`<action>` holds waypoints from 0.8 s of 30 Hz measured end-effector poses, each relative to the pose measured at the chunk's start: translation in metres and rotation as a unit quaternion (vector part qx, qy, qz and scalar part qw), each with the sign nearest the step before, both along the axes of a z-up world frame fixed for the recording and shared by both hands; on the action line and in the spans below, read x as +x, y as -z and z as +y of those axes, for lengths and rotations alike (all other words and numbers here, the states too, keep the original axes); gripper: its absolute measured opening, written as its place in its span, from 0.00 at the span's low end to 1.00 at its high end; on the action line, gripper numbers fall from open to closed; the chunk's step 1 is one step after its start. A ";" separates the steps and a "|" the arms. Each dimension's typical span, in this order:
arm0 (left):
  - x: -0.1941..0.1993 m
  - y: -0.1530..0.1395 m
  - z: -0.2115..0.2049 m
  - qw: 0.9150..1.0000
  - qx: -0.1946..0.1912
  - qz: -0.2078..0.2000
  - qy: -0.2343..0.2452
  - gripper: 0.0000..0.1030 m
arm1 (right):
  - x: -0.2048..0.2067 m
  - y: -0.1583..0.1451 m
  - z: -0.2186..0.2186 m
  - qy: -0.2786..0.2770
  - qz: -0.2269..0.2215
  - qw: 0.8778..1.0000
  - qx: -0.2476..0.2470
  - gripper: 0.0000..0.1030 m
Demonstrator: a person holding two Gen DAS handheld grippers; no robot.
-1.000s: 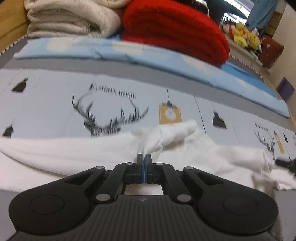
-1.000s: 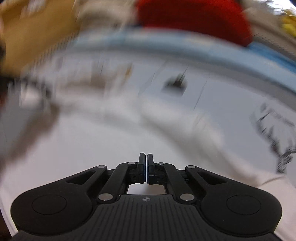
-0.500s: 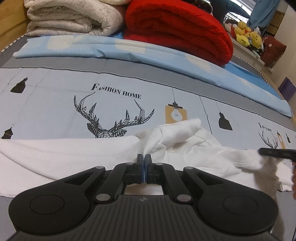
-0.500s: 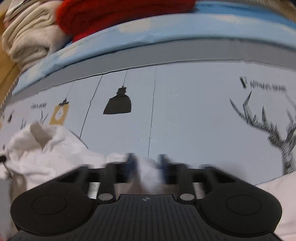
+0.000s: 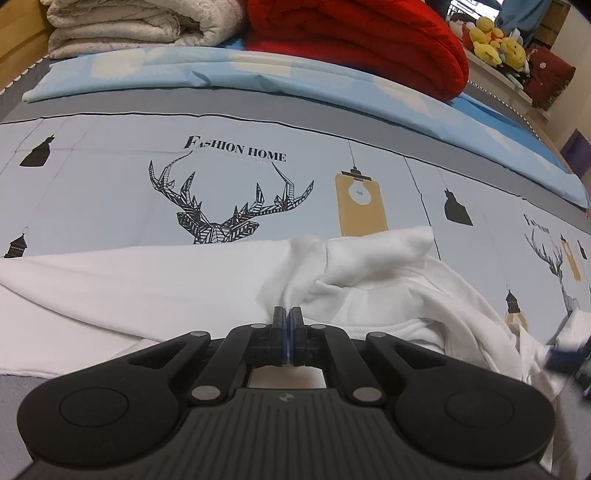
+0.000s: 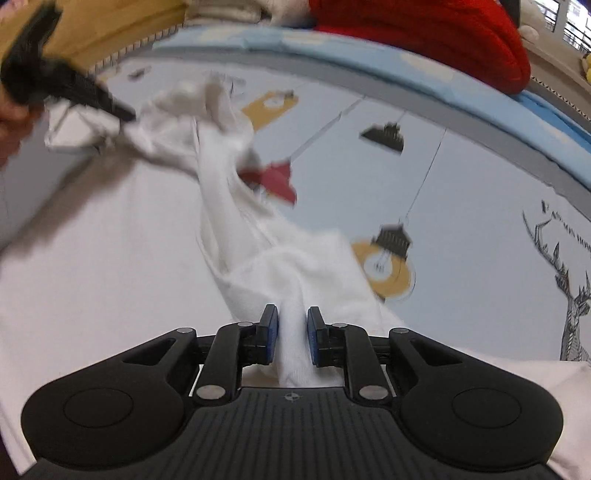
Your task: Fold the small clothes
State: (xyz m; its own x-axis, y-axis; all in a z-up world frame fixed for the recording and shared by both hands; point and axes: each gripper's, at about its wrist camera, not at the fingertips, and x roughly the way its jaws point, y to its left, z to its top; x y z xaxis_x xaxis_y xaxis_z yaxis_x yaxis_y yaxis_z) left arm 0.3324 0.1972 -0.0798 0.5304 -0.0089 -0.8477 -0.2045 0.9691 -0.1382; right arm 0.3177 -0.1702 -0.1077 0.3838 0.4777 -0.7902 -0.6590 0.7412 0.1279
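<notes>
Since the earlier frames, the right gripper [image 6: 291, 334] has swung from a blurred sweep over the bed to a spot above the white garment [image 6: 236, 206], and its jaws, then pressed together, are now parting. A ridge of the white cloth runs up between the two blue pads [image 6: 271, 334]; the left pad lies against the fold while a sliver of gap shows at the right one, so the hold is loosening rather than firm.

By contrast the left gripper [image 5: 287, 334] has hardly shifted. Its jaws are fully closed, pinching a bunched pleat of the same garment [image 5: 155, 288] right at the tips, with the fabric fanning away from the pinch toward the far side of the bed.

That garment lies along the near edge of the bed, spread flat toward the left and crumpled into raised folds toward the right. From the right wrist camera, a red patch [image 6: 275, 179] shows on the cloth, blurred.

Under it is the pale bedsheet [image 5: 110, 177], printed with a stag's head [image 5: 229, 210], lamps and the words "Fashion Home". At the far edge of the bed, a rolled red blanket [image 5: 362, 40] sits beside a folded cream blanket [image 5: 129, 18], both on a light blue cover [image 5: 295, 81].
</notes>
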 end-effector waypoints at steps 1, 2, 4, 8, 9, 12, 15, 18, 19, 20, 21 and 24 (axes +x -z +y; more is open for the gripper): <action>0.000 0.001 0.000 1.000 0.000 0.002 0.001 0.01 | 0.007 -0.008 -0.003 0.022 0.002 0.999 0.027 0.28; 0.000 0.002 0.000 1.000 0.000 0.003 0.001 0.01 | 0.018 -0.016 -0.009 0.051 0.002 0.997 0.054 0.30; 0.000 0.003 -0.001 1.000 0.000 0.005 0.002 0.01 | 0.038 -0.020 -0.015 0.106 -0.007 0.992 0.072 0.40; 0.000 0.002 0.001 1.000 -0.006 0.005 0.001 0.01 | 0.070 0.017 -0.009 0.128 0.083 0.988 0.023 0.44; 0.001 0.001 0.002 1.000 -0.008 0.006 0.002 0.01 | 0.072 0.028 -0.006 0.117 0.111 0.987 0.009 0.44; 0.003 0.000 0.005 1.000 -0.010 0.004 0.001 0.01 | 0.066 0.034 -0.003 0.090 0.113 0.990 0.001 0.38; 0.005 -0.001 0.008 1.000 -0.017 0.000 -0.002 0.01 | 0.070 0.023 -0.008 0.060 0.107 0.992 0.022 0.04; 0.010 -0.008 0.015 0.999 -0.036 -0.037 -0.016 0.01 | 0.092 0.000 -0.008 0.047 0.054 0.997 0.015 0.03; 0.011 -0.013 0.018 0.997 -0.044 -0.060 -0.024 0.02 | 0.100 -0.016 -0.012 0.078 0.018 0.997 0.022 0.03; 0.010 -0.018 0.022 0.995 -0.051 -0.081 -0.037 0.02 | 0.110 -0.032 -0.020 0.133 -0.030 0.990 0.042 0.03; 0.009 -0.022 0.025 0.993 -0.056 -0.097 -0.049 0.03 | 0.117 -0.048 -0.031 0.207 -0.087 0.972 0.076 0.04; 0.009 -0.028 0.025 0.991 -0.065 -0.106 -0.043 0.05 | 0.122 -0.065 -0.040 0.281 -0.145 0.941 0.119 0.08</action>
